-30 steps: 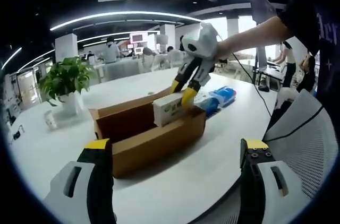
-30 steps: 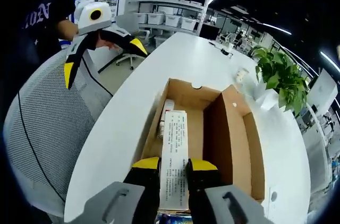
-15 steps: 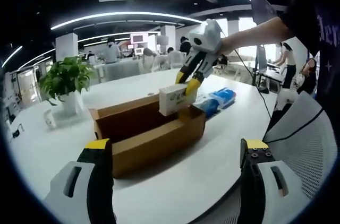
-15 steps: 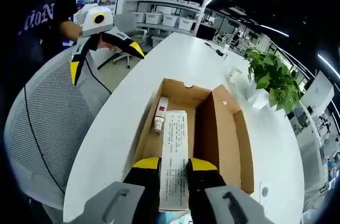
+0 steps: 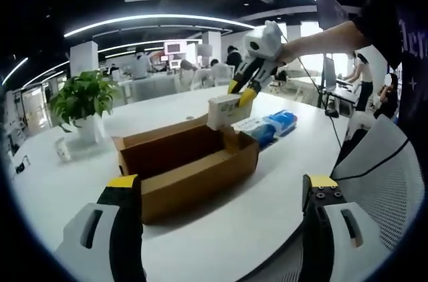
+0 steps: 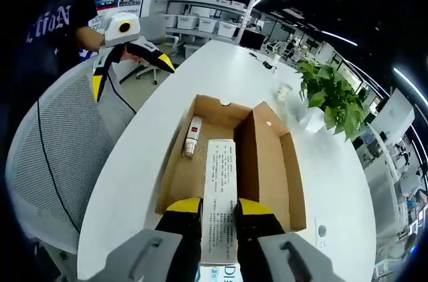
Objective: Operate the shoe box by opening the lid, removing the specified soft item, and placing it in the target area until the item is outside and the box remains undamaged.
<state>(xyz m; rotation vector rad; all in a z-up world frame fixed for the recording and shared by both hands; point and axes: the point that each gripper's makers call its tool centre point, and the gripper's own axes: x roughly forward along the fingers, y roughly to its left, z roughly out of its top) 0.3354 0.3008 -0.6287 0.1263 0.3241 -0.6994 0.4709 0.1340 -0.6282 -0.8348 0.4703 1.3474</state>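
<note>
- White bench point(image 6: 144, 148) in an open office carries the shoe box point(image 6: 231, 162), lid already folded open so its inside is reachable.
- Right tongs point(image 6: 220, 207) are clenched on the pale soft pack point(image 6: 220, 195), held edge-on between the jaws, probably so it lifts straight out without scraping the cardboard walls.
- Below those tongs, a small bottle point(image 6: 190, 138) lies on the box floor.
- Left tongs point(image 5: 217, 192) hang released, near the bench edge and short of the box, likely on standby.
- Compared with a second ago, the pack point(image 5: 224, 109) has risen from wall level to clear above the box; blue packets point(image 5: 274, 125) lie just beyond.
</note>
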